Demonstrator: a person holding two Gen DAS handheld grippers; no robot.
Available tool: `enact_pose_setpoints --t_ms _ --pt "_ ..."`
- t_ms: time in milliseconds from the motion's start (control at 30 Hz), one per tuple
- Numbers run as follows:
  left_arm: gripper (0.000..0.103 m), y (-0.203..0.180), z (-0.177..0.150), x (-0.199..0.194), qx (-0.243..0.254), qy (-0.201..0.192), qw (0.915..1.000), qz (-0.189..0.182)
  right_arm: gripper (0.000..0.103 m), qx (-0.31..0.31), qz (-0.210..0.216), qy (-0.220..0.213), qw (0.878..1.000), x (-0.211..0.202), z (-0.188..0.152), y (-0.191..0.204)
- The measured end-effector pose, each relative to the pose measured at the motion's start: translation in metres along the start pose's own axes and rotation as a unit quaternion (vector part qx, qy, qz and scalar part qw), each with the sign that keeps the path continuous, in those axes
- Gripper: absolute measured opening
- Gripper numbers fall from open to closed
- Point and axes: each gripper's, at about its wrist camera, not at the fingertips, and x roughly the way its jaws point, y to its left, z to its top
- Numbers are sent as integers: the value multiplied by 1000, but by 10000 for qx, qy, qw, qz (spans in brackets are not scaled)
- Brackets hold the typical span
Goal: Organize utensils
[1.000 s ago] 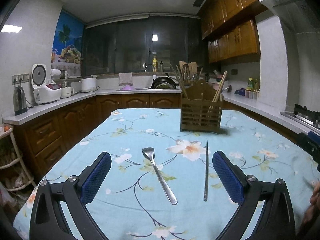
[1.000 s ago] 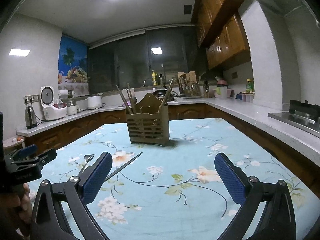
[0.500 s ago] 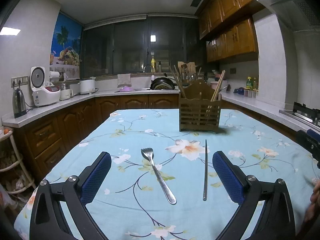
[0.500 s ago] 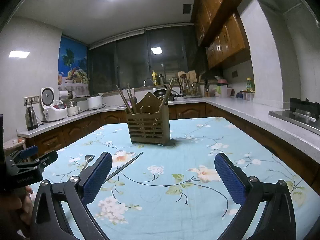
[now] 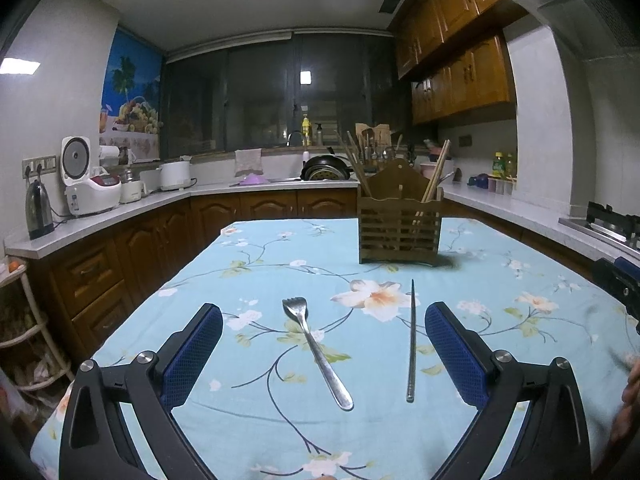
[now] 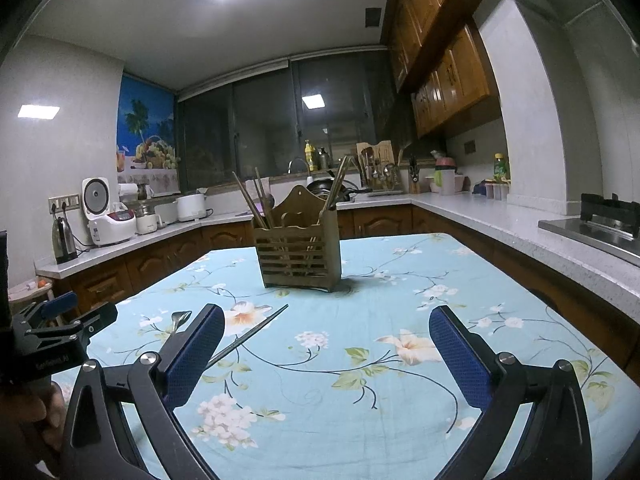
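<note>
left tongs [image 5: 324,356] released, empty | right tongs [image 6: 326,354] released, empty | fork [image 5: 316,354] and metal chopstick [image 5: 411,340] flat on worktop [image 5: 248,264], near of wooden utensil holder [image 5: 399,228] | fork handle to be pinched mid-length, lifted level.

A steel fork [image 5: 316,354] lay flat on the floral tablecloth [image 5: 248,280], tines toward the wooden utensil holder [image 5: 399,222]. Just beside it, a single dark metal chopstick [image 5: 411,340] lay flat too, pointing at the holder. The holder stood upright, with chopsticks [image 6: 256,200] leaning inside.
</note>
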Motion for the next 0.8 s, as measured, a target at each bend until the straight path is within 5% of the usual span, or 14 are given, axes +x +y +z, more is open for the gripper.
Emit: enact_pose_setpoints --t_ms 800 --pt "102 -4 0 1 46 8 10000 -3 103 25 -9 20 10000 1 0 2"
